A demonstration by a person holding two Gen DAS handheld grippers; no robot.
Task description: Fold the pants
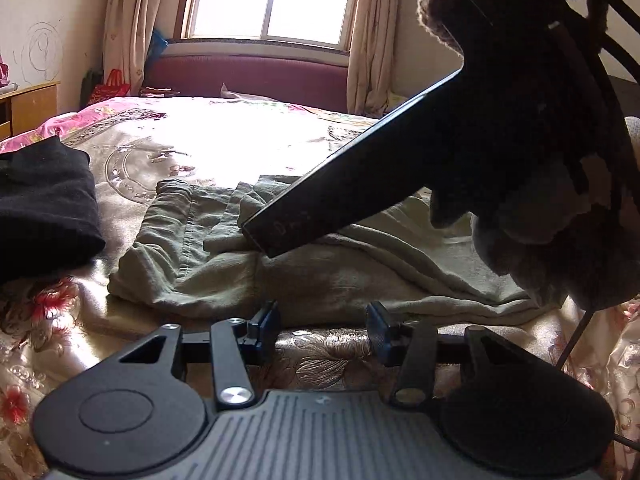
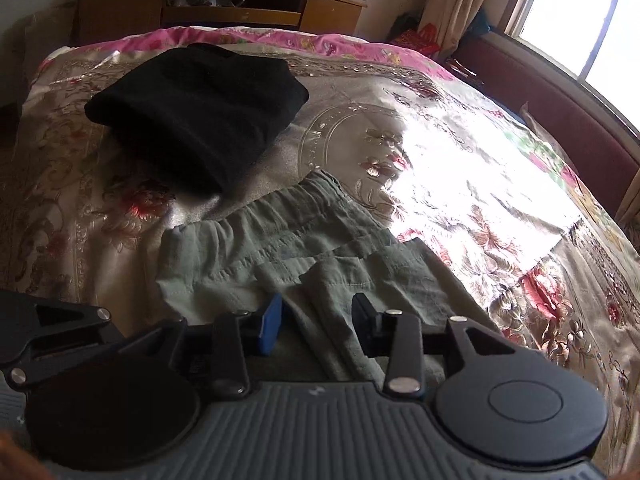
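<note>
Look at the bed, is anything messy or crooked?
A bit. The green pants are folded unevenly: layers overlap crookedly and one flap sticks out near the right gripper. The black garment beside them looks neatly folded.

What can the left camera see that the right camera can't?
Only the left camera shows the whole window with curtains on both sides, and the right tool seen from outside, its dark body reaching down onto the green pants, held by a hand in a brown sleeve.

Only the right camera shows the wooden shelf behind the bed and the whole black folded cloth.

Both show the pants lying on the flowery bedspread, the black cloth, and each camera's own tool with open jaws.
</note>
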